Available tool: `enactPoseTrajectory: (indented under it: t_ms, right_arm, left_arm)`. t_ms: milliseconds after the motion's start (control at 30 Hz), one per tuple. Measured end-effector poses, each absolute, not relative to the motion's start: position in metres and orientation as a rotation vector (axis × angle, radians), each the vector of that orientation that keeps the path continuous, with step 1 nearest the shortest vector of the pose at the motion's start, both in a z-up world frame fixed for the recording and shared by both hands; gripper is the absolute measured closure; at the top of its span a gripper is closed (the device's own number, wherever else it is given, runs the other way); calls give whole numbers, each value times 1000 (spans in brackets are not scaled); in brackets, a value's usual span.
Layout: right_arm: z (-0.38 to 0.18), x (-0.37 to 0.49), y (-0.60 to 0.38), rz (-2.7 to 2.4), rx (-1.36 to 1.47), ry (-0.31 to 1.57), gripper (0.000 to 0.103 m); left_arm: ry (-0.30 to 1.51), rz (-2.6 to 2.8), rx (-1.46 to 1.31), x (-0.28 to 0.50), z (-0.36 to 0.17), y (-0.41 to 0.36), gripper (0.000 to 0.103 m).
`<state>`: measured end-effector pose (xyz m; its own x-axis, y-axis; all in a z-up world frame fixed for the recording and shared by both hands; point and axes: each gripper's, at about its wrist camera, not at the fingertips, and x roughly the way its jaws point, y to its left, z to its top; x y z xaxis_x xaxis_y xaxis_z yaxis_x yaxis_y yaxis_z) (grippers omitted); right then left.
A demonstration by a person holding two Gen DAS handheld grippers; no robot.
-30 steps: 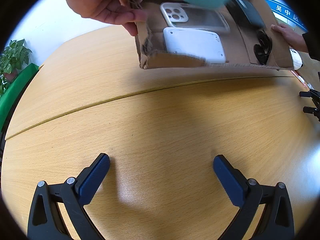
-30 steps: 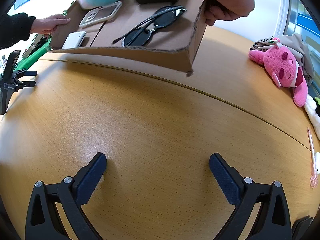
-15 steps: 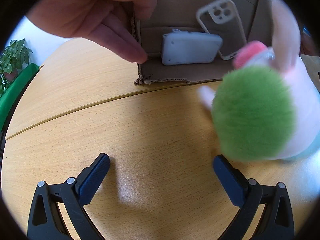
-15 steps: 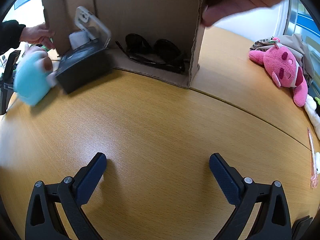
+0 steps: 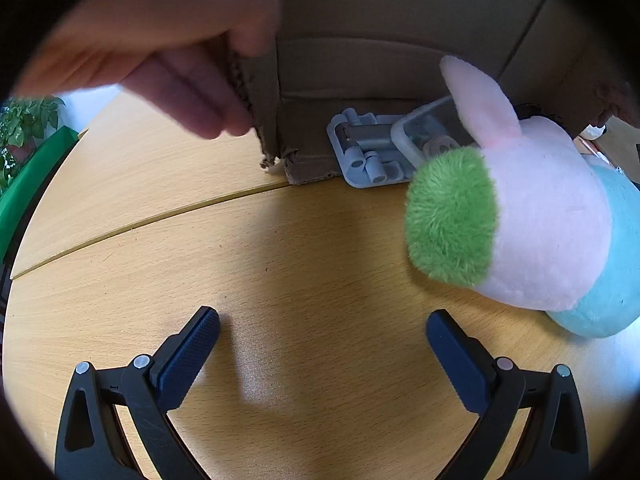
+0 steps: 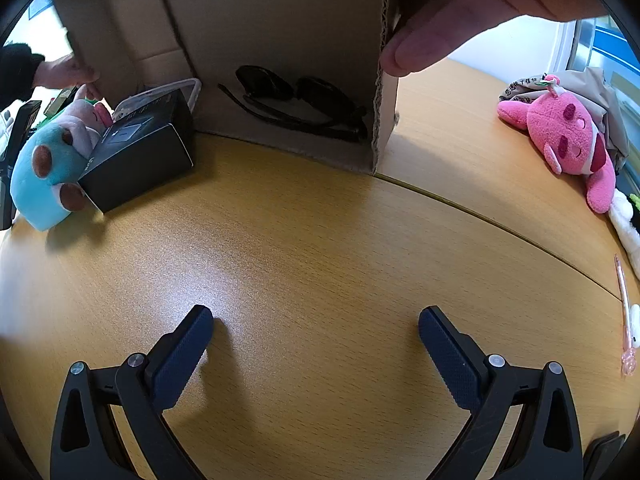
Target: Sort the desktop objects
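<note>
Wooden worktop (image 6: 320, 248), light in tone, carries all items; a seam crosses it in both views. Left gripper (image 5: 322, 330) and right gripper (image 6: 316, 328) both rest low over bare wood with jaws spread wide and nothing between them.

Cardboard box (image 6: 280, 20) stands tipped on its side at the far edge of the worktop, its open face toward the cameras. One hand (image 5: 172, 52) pinches the box's torn wall in the left wrist view; another hand (image 6: 472, 4) grips the opposite wall in the right wrist view. A third hand with a dark sleeve (image 6: 64, 72) shows at the far left of the right wrist view, behind the box.

Sunglasses (image 6: 296, 100), black, lie inside the box on its lower wall. Black box (image 6: 140, 156) sits on the worktop at the mouth of the cardboard box, a clear phone case (image 6: 160, 96) leaning over its top. Grey device (image 5: 368, 148) lies flat at the box's lower edge, half out onto the wood, beside the phone case in the left wrist view.

Plush toy (image 5: 520, 216), with pink body, green tuft, pale ear and turquoise base, lies on the worktop just right of the left gripper, touching the black box in the right wrist view.

Pink plush (image 6: 568, 136) and a pink pen (image 6: 626, 312) lie well apart at the right edge
</note>
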<state>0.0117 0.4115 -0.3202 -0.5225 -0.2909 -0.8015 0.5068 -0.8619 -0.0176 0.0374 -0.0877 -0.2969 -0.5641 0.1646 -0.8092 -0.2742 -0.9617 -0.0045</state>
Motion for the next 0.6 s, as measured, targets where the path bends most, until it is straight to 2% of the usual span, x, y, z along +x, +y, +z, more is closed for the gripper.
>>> enactPoseTrajectory:
  t_ms: [600]
  right_arm:
    - [-319,10,413,-2373,1183,345,0]
  left_arm:
    - [177,2572,-1312,38,-298,-88,0]
